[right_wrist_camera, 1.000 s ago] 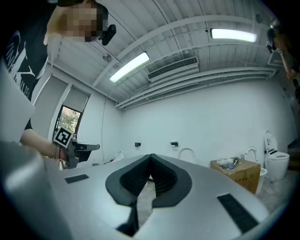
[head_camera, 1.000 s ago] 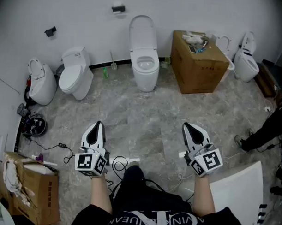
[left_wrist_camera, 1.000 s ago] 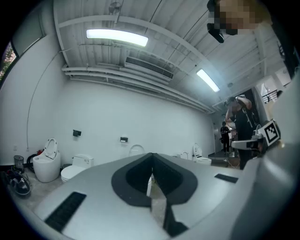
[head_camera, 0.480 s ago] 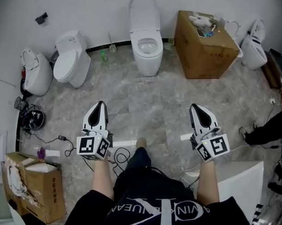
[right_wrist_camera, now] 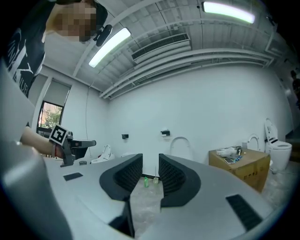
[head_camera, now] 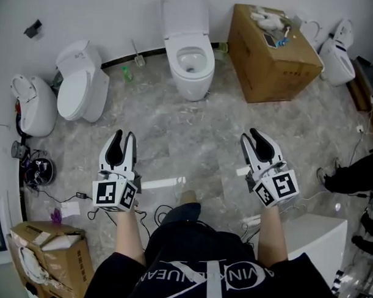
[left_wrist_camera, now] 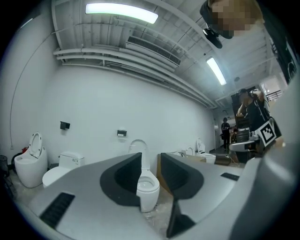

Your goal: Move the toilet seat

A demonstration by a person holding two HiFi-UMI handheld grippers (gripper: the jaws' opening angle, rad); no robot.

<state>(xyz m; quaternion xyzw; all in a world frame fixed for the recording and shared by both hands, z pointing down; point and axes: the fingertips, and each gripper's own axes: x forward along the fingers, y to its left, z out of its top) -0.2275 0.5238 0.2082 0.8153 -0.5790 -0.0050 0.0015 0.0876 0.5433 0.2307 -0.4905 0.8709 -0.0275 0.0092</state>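
Note:
The white toilet (head_camera: 188,61) stands against the far wall with its seat and lid (head_camera: 184,14) raised upright. Both grippers hover level over the marble floor, well short of it. My left gripper (head_camera: 122,136) is at the lower left of the toilet; its jaws have just been opening and stand a little apart with nothing between them. My right gripper (head_camera: 255,135) is at the lower right, its jaws likewise just opened and empty. In the left gripper view the toilet bowl (left_wrist_camera: 148,187) shows in the gap of the left gripper (left_wrist_camera: 151,161). The right gripper (right_wrist_camera: 150,165) points at the floor left of the raised lid (right_wrist_camera: 180,144).
A cardboard box (head_camera: 272,53) stands right of the toilet, and another toilet (head_camera: 339,56) beyond it. Two more toilets (head_camera: 79,86) (head_camera: 32,106) stand at the left. Cables (head_camera: 160,213) lie by my feet. A person's leg (head_camera: 350,175) is at the right edge.
Both grippers have moved forward toward the toilet, which now lies nearer. Their jaws, shut in the earlier frames, now stand slightly apart.

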